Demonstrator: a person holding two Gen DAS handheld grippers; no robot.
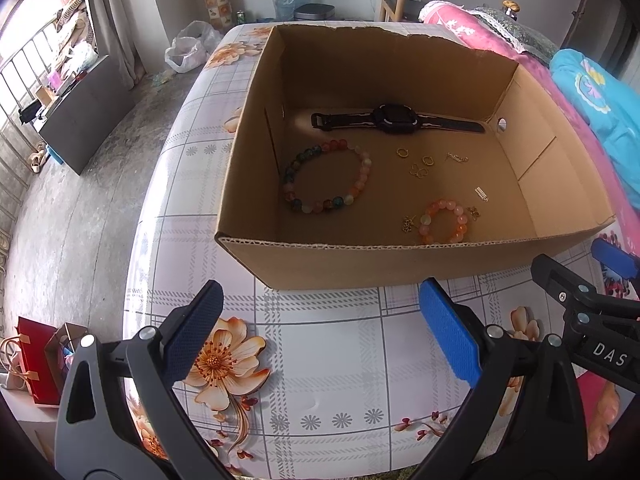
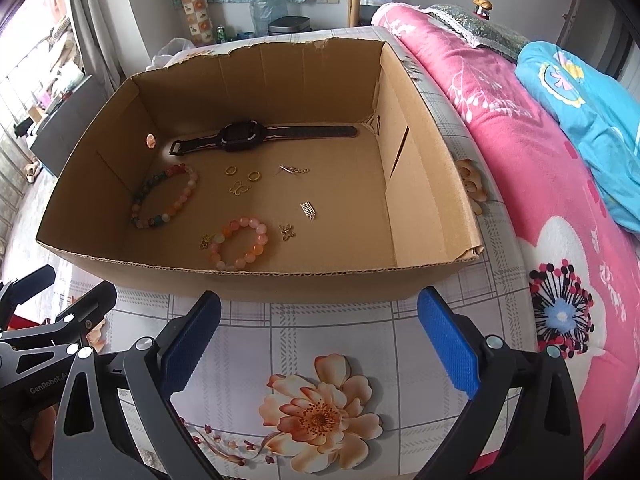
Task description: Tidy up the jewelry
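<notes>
Box at 12 o'clock holds watch, bracelets, tiny charms. Left gripper, right gripper: jaws spread, empty. Risk: flat charms slipping from wide pads.

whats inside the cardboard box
Inside the box: a black watch at the back, a large bead bracelet, a small orange bracelet, gold rings and small charms. The near wall hides the closest strip of floor.

Brown box; black watch; floral tablecloth (grey checks).
</notes>
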